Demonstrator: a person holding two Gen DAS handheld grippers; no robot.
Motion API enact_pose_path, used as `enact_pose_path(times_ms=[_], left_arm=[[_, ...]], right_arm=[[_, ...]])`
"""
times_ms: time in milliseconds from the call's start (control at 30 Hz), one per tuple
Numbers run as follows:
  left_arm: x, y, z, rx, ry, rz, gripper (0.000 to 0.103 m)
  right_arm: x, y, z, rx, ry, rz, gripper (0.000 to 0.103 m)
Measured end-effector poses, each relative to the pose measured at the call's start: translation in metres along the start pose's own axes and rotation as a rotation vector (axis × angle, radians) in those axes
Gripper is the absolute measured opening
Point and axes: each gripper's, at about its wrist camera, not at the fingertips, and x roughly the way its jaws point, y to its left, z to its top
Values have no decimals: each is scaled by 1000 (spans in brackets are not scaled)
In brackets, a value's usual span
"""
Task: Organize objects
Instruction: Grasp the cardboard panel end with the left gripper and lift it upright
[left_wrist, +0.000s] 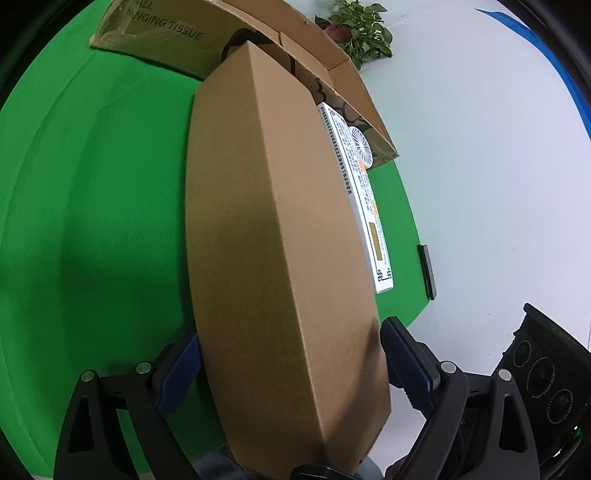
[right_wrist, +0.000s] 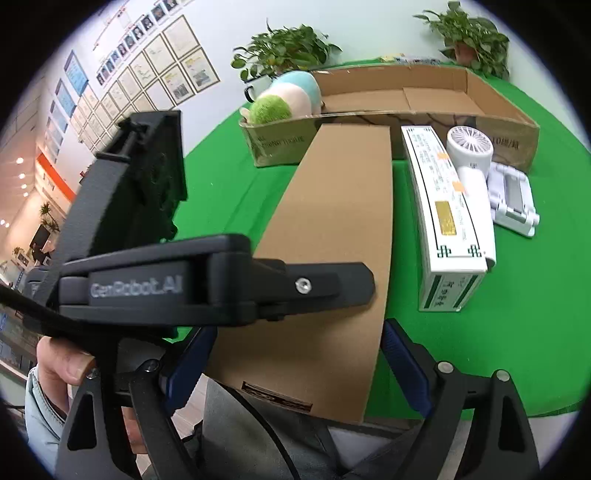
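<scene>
A long flat brown cardboard box (left_wrist: 273, 236) lies lengthwise on the green table, and my left gripper (left_wrist: 291, 369) is shut on its near end, one blue pad on each side. The same box shows in the right wrist view (right_wrist: 332, 236), with the left gripper's black body (right_wrist: 221, 284) clamped across it. My right gripper (right_wrist: 295, 365) is open, its blue pads standing either side of the box's near end without pressing it. A white printed box (right_wrist: 447, 218) lies to the right, with a white handheld fan (right_wrist: 469, 155) beside it.
A large open carton (right_wrist: 424, 99) stands at the back, holding a green and white plush toy (right_wrist: 284, 96). A white folding stand (right_wrist: 513, 199) lies at the right. Potted plants (right_wrist: 280, 48) stand behind. A small black device (left_wrist: 427, 271) sits at the table's edge.
</scene>
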Motion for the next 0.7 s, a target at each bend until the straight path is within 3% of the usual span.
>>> enact_pose_path(times_ms=[333, 700], left_arm=[[-16, -14, 14, 19, -39, 8, 88], [-53, -63, 61, 140, -133, 33, 79]], right_arm=[[-1, -1, 1, -18, -16, 19, 89], [-26, -1, 21, -51, -124, 4, 86]])
